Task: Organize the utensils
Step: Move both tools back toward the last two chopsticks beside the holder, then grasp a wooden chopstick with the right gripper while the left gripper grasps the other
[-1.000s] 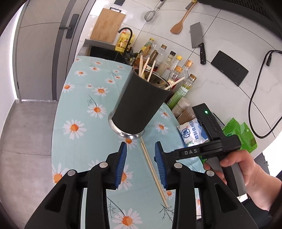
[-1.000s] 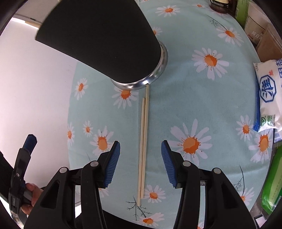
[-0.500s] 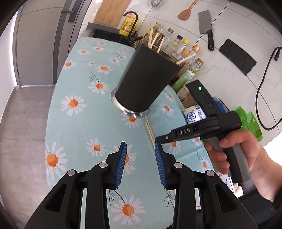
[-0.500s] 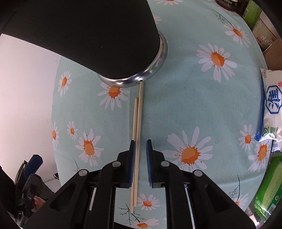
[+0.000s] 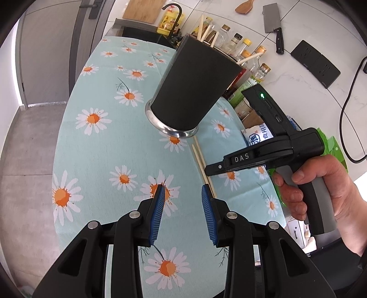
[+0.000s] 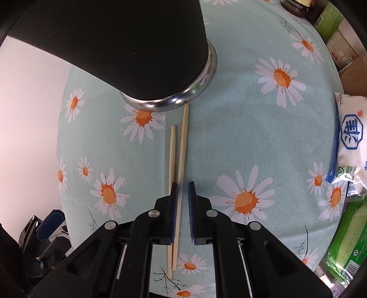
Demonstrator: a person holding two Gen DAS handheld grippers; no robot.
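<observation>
A black utensil holder with a steel base stands on the daisy tablecloth, with several chopsticks in it. It fills the top left of the right wrist view. Two wooden chopsticks lie side by side in front of it, also seen in the left wrist view. My right gripper is low over them, its jaws nearly shut around the right chopstick, a narrow gap still showing. My left gripper is open and empty, left of the chopsticks.
Bottles stand behind the holder by the wall. A salt bag and green packets lie at the table's right edge. A cleaver hangs on the wall. The table's left edge drops to the floor.
My right gripper's jaws went from wide open to nearly shut around one chopstick and moved closer to the holder. My left gripper drew back a little and stayed open.
</observation>
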